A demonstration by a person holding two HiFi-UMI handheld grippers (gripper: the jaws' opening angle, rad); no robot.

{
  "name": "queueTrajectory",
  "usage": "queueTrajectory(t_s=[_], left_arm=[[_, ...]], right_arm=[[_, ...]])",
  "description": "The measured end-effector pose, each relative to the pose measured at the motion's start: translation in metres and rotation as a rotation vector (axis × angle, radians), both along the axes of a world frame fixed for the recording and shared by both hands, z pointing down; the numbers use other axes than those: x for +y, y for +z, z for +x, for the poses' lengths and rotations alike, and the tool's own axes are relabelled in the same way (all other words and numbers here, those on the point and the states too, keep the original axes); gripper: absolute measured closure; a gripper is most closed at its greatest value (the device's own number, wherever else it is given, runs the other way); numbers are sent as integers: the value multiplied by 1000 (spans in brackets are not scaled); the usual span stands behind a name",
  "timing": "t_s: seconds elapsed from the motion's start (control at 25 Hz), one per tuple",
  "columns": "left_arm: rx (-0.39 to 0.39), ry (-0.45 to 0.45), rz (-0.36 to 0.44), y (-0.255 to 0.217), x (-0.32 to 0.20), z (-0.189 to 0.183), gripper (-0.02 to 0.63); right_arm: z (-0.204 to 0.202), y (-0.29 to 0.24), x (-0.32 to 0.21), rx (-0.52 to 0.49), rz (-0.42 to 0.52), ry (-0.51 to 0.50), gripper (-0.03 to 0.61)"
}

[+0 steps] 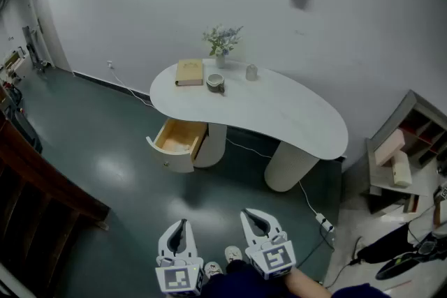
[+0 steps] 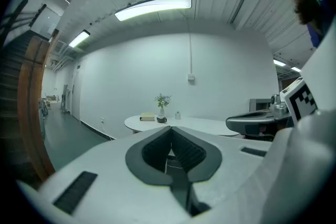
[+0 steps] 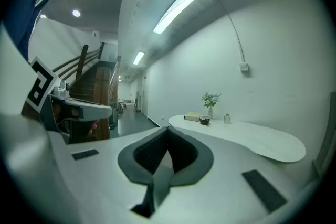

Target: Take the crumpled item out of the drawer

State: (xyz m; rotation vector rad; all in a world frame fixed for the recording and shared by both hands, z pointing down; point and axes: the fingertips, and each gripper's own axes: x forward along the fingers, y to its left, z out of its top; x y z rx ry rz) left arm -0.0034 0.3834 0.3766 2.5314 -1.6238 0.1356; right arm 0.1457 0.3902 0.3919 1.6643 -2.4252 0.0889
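Standing well apart from the white table [image 1: 279, 112]: left gripper [image 1: 183, 223], jaws pressed together, nothing between them; right gripper [image 1: 253, 214], jaws likewise together, empty. Drawer [image 1: 170, 155] pulled open beneath the table's left end, pale wood inside; the crumpled item cannot be made out in it.

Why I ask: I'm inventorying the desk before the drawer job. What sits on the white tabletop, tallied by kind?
Book: 1
Vase of flowers: 1
Dark cup: 1
Small white jar: 1
Total: 4
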Motion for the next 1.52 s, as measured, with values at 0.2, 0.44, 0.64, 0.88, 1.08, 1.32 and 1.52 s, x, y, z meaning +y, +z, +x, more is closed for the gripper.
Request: queueTrajectory(t_s=[0.2, 0.44, 0.64, 0.88, 1.08, 1.32, 1.52], left_arm=[[-10, -12, -14, -3, -3, -9, 609], [6, 27, -8, 3, -1, -15, 609], [13, 23, -6, 11, -2, -23, 609], [7, -3, -20, 20, -14, -23, 609], [-10, -42, -51, 32, -48, -19, 609], [18, -107, -60, 31, -108, -21, 609], [0, -148, -54, 27, -149, -13, 609]], right_arm=[[-10, -1, -1, -8, 9, -8, 571], [-23, 0, 2, 1, 8, 1, 571], [-32, 4, 4, 4, 9, -3, 571], [-32, 12, -15, -9, 5, -25, 571], [-24, 16, -66, -9, 14, -60, 571], [-10, 10, -135, -57, 26, -85, 571], [-2, 7, -182, -70, 5, -121, 571]])
